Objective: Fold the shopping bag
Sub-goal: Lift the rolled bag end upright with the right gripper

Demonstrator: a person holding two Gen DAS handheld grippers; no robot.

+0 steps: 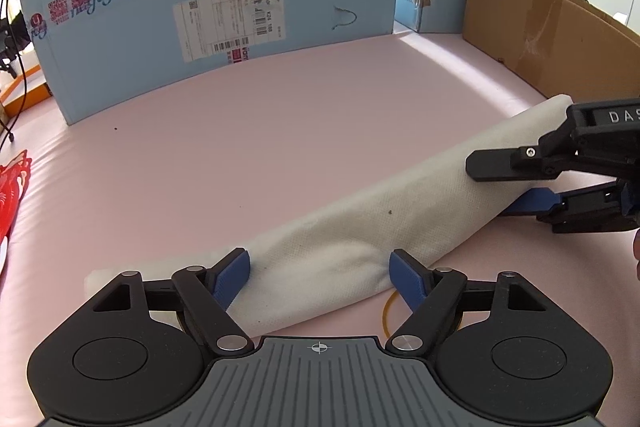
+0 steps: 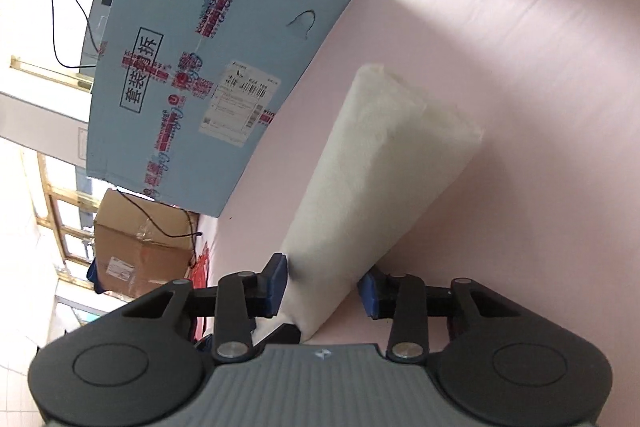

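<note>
White shopping bag (image 1: pixel 360 227), folded into a long strip, lies on the pink counter (image 1: pixel 240 131). My left gripper (image 1: pixel 320 277) straddles one end, open. My right gripper (image 2: pixel 322 287) pinches the other end.

One white folded shopping bag (image 1: pixel 360 227), two grippers, left gripper (image 1: pixel 319 277) and right gripper (image 1: pixel 496 187), two blue cardboard boxes (image 1: pixel 200 15), one brown cardboard panel (image 1: pixel 540 35)

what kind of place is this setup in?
Probably a makeshift recording bench in a home or office room: pink mat walled by a taped blue box, brown cardboard, window frames.
</note>
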